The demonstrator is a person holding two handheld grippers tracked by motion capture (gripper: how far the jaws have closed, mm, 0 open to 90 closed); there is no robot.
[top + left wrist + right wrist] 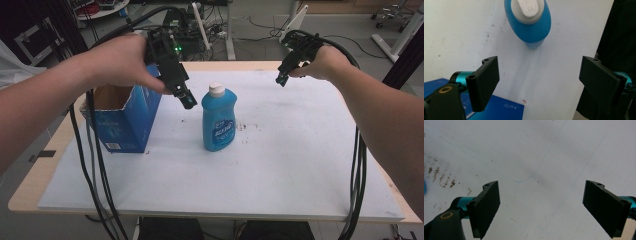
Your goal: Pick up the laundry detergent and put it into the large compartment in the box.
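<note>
bottle (pixel 218 120): blue plastic, white cap, blue label, upright mid-table on the white sheet (pixel 300 165), just right of the open blue box (pixel 127 117) | left gripper (pixel 189 101): jaws wide apart, holding nothing, poised above and just left of the bottle's cap | right gripper (pixel 281 79): jaws wide apart, empty, well right of bottle

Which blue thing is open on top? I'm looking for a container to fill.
The box: its top is torn open, while the bottle wears a white cap.
</note>
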